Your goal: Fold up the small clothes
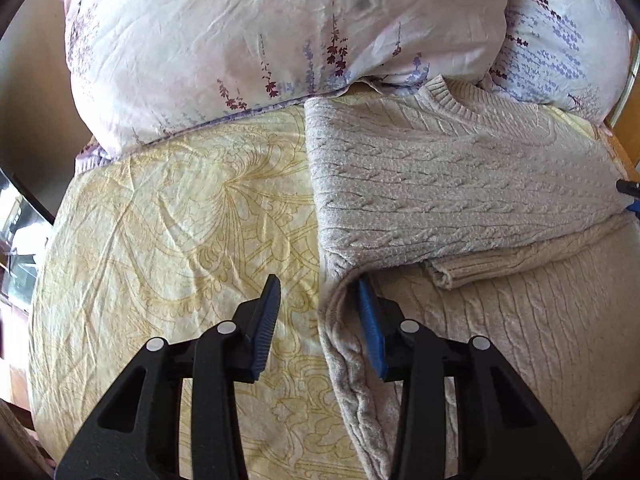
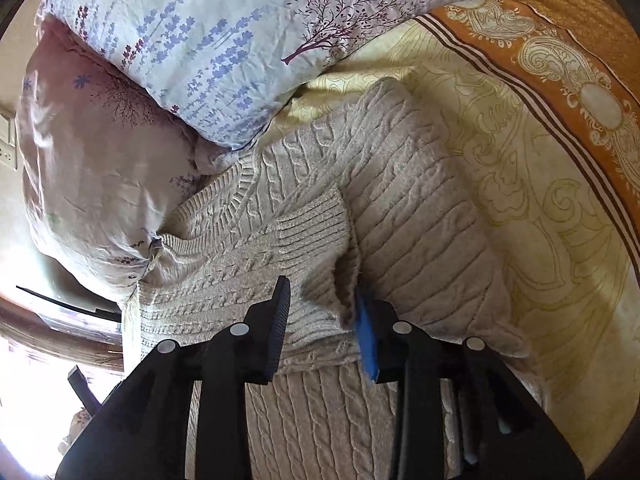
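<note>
Beige cable-knit sweater (image 1: 460,184) lies sleeve-folded on the yellow patterned bedsheet (image 1: 180,220); both tongs, left gripper (image 1: 320,308) and right gripper (image 2: 320,304), gape part-open, gripping nothing, so pinch both side edges evenly.

Sunlit bed (image 1: 180,208), floral pillows (image 2: 208,52), perhaps window (image 2: 36,408).

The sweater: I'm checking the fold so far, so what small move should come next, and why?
Probably close the left tool on the sweater edge. Both sleeves already lie folded across the body, and this tool stands open astride the left side edge on the bedsheet, not yet pinching it.
</note>
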### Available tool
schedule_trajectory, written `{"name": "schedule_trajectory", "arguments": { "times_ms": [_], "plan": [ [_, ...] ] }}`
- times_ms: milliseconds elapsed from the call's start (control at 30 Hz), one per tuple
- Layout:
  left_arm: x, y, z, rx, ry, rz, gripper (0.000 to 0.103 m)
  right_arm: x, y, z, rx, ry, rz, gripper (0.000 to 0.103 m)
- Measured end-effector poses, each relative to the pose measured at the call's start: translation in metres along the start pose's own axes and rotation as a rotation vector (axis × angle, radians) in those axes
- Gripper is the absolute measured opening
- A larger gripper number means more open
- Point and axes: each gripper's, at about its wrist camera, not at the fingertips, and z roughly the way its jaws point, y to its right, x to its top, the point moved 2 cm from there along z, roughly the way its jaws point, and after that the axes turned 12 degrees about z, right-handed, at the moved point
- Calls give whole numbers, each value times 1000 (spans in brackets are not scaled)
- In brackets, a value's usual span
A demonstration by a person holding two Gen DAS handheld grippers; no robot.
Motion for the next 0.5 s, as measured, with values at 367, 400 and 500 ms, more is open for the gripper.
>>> {"name": "schedule_trajectory", "arguments": {
  "times_ms": [367,400,500],
  "plan": [
    [19,-9,-9,69,103,-108,19,-2,-30,-12,121,33,-102,8],
    [14,-15,-11,59,110,-166,18,-4,-35,-14,106,45,-138,8],
    [-2,-21,-5,35,94,-274,17,-9,-32,2,-8,24,-179,8]
  ]
}}
